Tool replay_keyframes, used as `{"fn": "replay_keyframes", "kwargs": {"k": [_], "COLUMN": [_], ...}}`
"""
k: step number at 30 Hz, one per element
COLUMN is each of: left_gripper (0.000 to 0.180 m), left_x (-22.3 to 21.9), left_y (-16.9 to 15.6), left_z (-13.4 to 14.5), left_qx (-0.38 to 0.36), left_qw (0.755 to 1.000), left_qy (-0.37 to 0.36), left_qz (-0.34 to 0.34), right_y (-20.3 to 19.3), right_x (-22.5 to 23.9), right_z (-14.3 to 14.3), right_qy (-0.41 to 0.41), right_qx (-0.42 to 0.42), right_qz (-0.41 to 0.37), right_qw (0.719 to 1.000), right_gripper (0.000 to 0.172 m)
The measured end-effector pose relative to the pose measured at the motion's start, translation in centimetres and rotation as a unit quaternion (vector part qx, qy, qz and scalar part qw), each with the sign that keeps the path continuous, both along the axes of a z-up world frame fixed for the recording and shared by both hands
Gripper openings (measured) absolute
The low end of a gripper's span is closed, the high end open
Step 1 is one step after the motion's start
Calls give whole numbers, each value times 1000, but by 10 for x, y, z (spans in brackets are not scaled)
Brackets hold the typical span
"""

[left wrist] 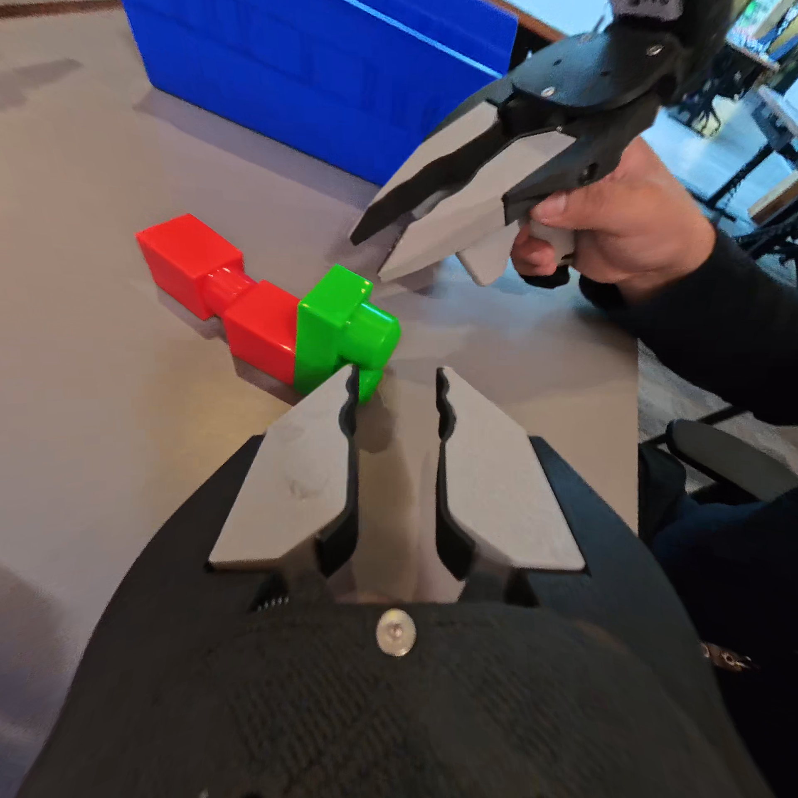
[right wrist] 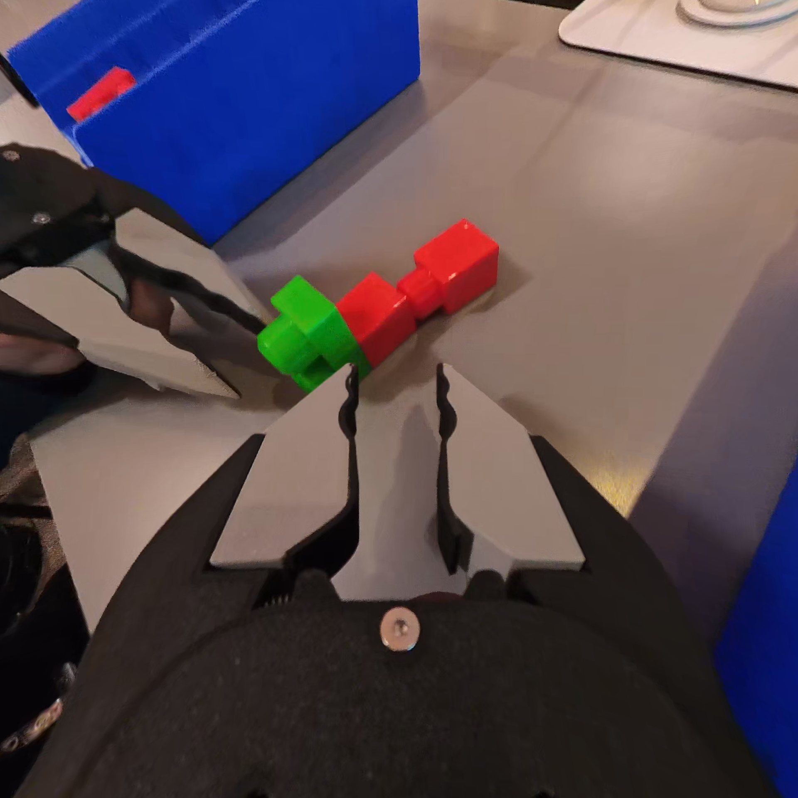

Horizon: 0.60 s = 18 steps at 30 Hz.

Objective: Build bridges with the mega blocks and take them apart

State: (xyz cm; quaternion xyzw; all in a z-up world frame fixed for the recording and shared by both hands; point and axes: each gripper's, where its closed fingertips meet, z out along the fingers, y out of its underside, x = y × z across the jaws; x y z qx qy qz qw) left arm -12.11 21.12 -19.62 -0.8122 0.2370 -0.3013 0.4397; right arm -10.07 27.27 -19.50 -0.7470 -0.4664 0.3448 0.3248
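Three joined blocks lie on the desk, both grippers loose beside them.

One green block (left wrist: 341, 332) and two red blocks (left wrist: 224, 285) lie on their sides in a single row on the grey desk (left wrist: 108, 388), green at the near end, the reds linked by a stud. A third bit of red (right wrist: 101, 93) shows in the one blue bin (right wrist: 242, 108) behind. Two grippers: the left gripper (left wrist: 395, 380) sits just by the green block with jaws released, grasping nothing; the right gripper (right wrist: 395, 375), held in a hand (left wrist: 617, 229), is likewise parted and bare near the green end.
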Motion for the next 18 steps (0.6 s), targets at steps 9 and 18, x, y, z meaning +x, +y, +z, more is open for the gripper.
{"fn": "replay_keyframes", "kwargs": {"k": [9, 18], "left_gripper": [19, 46], "left_x": [33, -25], "left_y": [-17, -16], "left_z": [-5, -7], "left_qx": [35, -7], "left_qw": [993, 997], "left_qy": [85, 62], "left_qz": [-80, 37], "right_y": [-18, -24], "right_x": [10, -11], "right_z": [11, -19], "right_qy": [41, -6], "right_qx": [-8, 42], "right_qz": [50, 15], "right_qw": [998, 999], "right_gripper": [39, 51]}}
